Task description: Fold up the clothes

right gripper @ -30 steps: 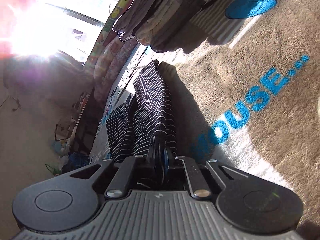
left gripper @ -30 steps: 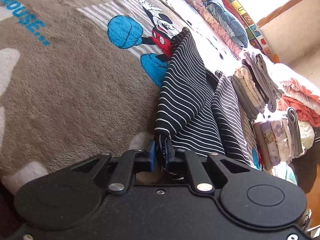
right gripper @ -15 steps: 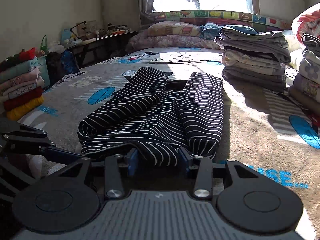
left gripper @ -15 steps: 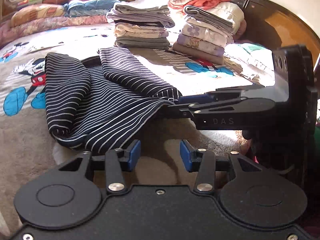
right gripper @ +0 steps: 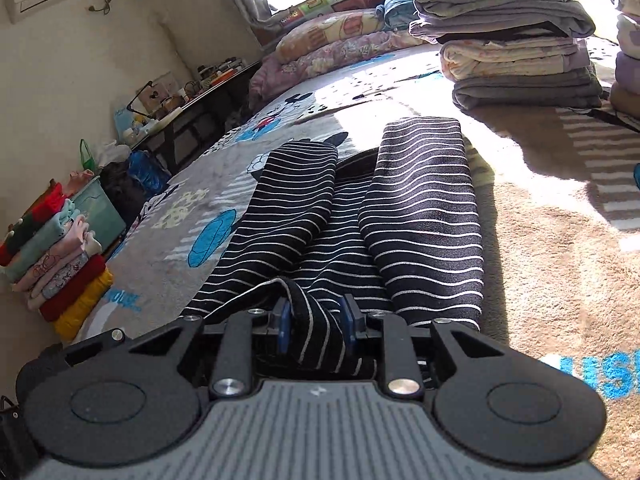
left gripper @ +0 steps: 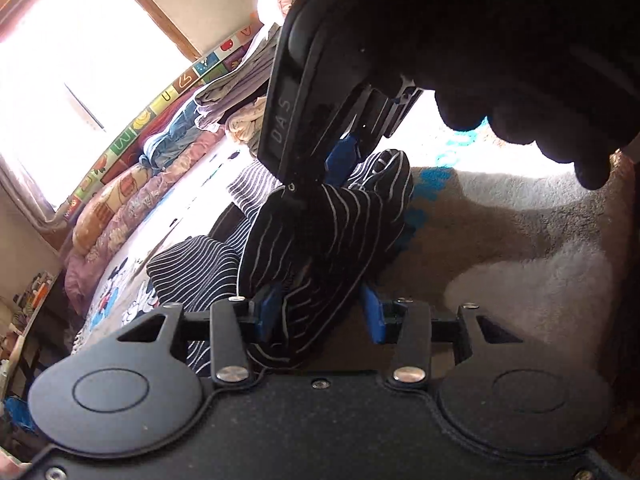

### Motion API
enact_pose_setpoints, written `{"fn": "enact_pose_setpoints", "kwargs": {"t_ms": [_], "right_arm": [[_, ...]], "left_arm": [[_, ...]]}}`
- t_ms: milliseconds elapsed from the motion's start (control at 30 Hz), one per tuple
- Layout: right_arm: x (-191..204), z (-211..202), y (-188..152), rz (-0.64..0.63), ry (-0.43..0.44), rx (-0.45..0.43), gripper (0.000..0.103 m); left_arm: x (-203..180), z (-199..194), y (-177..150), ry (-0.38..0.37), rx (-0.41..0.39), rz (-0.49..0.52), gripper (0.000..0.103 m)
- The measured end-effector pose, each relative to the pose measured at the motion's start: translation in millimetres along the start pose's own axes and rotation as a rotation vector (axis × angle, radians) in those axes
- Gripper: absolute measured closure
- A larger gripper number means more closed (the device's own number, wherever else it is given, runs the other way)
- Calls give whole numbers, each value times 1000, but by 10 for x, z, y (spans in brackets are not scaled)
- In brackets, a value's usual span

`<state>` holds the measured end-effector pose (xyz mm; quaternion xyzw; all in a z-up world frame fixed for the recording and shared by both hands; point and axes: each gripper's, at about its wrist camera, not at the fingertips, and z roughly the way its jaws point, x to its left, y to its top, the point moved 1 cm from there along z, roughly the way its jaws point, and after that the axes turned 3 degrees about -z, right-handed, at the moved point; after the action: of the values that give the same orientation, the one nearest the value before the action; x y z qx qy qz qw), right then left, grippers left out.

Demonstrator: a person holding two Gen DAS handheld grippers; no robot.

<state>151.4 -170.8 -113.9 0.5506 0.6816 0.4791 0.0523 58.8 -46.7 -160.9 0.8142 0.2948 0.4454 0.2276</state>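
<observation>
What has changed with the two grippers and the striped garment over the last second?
A second ago both grippers were clamped on the striped garment. The left gripper then opened, and now has its jaws apart around a bunched fold near the hem. The right gripper has loosened too; its pads now sit apart with cloth between them. The garment still lies on the blanket with both sleeves folded in; the folded stacks have not moved.

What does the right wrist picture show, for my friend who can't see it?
The right gripper has bunched striped cloth between its blue pads, with the jaws still apart. The cloth lies on a bed blanket, both sleeves folded in. Folded piles sit behind it, and another stack stands at the left.
</observation>
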Motion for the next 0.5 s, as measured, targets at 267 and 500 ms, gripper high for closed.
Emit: {"fn": "enact_pose_setpoints", "kwargs": {"t_ms": [267, 500], "right_arm": [[-18, 58, 24, 23, 24, 13, 76], [-54, -21, -25, 49, 21, 16, 76]], "left_arm": [[81, 375, -95, 113, 181, 93, 95], [156, -142, -224, -16, 54, 157, 101]]}}
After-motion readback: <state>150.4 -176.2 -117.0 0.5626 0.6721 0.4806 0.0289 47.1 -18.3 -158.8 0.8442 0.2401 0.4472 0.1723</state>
